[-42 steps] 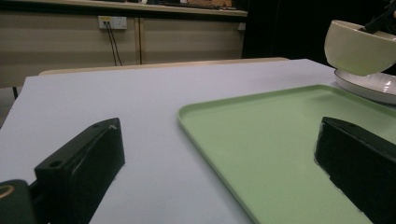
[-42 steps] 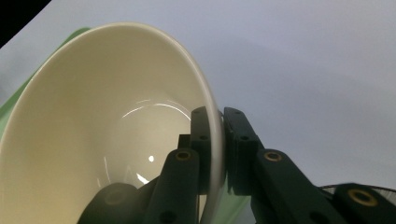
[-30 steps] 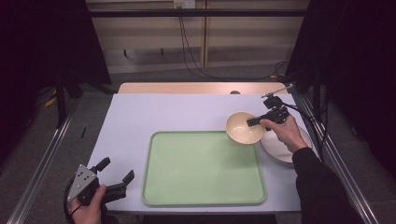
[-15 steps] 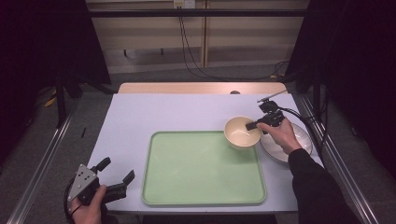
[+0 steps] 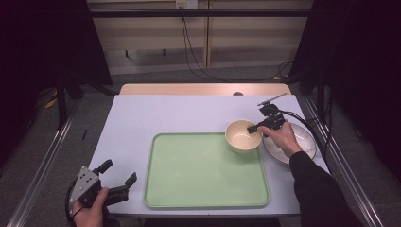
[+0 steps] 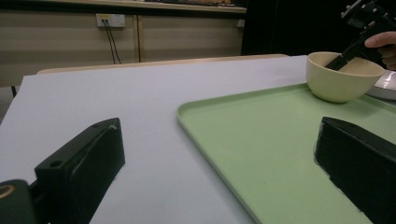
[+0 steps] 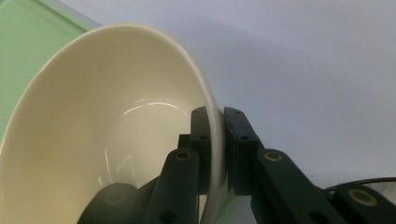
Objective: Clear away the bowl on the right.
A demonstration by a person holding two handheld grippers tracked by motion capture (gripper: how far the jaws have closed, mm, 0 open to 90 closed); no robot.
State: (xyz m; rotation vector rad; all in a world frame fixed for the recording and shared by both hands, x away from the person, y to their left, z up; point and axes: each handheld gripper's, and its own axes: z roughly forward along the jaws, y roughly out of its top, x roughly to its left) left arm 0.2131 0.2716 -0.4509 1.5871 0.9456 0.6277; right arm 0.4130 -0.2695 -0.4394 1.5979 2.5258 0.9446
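so your right gripper [image 5: 254, 127] has come down a bit w/ the cream bowl [image 5: 242, 135] since a sec ago, and the bowl now sits at the far right corner of the green tray [image 5: 203, 182], right beside the white plate [image 5: 302, 142]. looks to me like you're setting it down, so prob letting go is next. jaws are clenched on the bowl's rim, one inside, one outside. bowl's glossy, empty, plain cream, looks upright. your left gripper [image 5: 116, 182] sits at the near left table [image 5: 156, 113] edge, jaws spread wide, nothing in them.
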